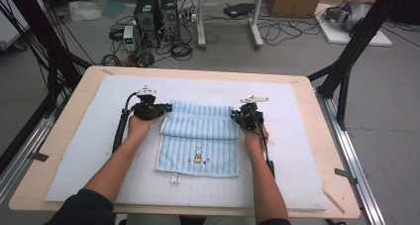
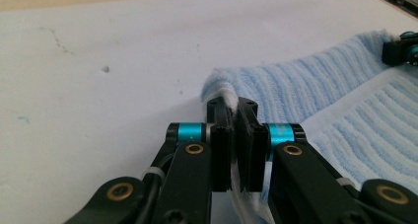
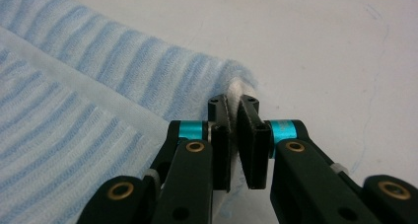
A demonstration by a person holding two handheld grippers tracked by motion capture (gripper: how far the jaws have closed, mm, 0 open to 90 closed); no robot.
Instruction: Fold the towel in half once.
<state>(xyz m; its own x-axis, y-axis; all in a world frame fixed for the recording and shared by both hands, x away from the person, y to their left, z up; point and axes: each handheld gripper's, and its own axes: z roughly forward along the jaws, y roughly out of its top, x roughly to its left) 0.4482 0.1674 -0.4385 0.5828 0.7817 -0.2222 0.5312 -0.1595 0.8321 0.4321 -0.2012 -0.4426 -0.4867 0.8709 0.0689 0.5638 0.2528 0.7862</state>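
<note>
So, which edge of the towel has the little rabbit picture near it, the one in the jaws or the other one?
The near edge of the towel, lying flat and free toward the person; the rabbit sits just above it. The left gripper and right gripper pinch the folded-over far edge.

A light wooden surface (image 1: 322, 150) topped with a pale gridded mat (image 1: 277, 150) stands on a grey floor (image 1: 391, 136). Beyond it, at 12 o'clock, two black computer towers (image 1: 157, 14) sit among tangled cables (image 1: 282, 29), beside the white legs of a desk (image 1: 255, 22). A cardboard box (image 1: 294, 1) rests at 1 o'clock, with a white board (image 1: 366, 39) on the floor at 2 o'clock. Black frame struts (image 1: 354, 51) rise at 3 o'clock and again at 9 o'clock. Lighting is even.
</note>
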